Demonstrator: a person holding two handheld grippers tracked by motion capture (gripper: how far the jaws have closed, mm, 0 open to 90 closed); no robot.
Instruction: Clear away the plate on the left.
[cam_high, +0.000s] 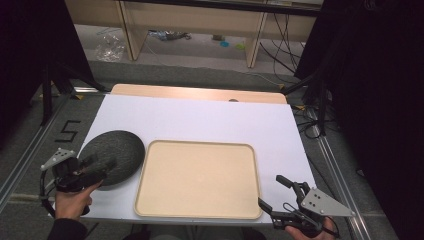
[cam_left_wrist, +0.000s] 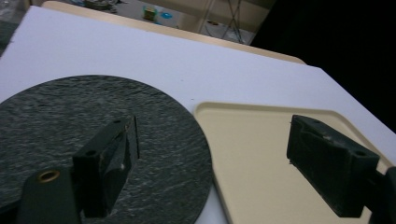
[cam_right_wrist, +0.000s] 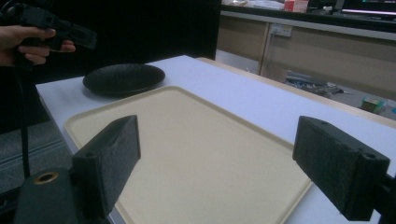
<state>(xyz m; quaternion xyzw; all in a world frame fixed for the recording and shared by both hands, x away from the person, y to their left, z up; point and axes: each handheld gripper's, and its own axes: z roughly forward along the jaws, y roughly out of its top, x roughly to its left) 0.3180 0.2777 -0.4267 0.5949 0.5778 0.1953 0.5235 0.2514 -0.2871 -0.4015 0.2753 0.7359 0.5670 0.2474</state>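
White table (cam_high: 200, 117) fills the frame's middle. Near the bottom right, the right gripper (cam_high: 274, 192) hangs with jaws spread wide beside the beige tray (cam_high: 150, 200). At lower left, the left gripper (cam_high: 100, 167), also spread, hovers over the dark round plate (cam_high: 122, 147), left of the tray.

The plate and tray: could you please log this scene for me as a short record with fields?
plate: dark, round, on the table's left, beside the tray
tray: beige, rectangular, nothing on it
table: white top
left hand-held gripper: open, above the plate's near edge
right hand-held gripper: open, at the tray's near right corner
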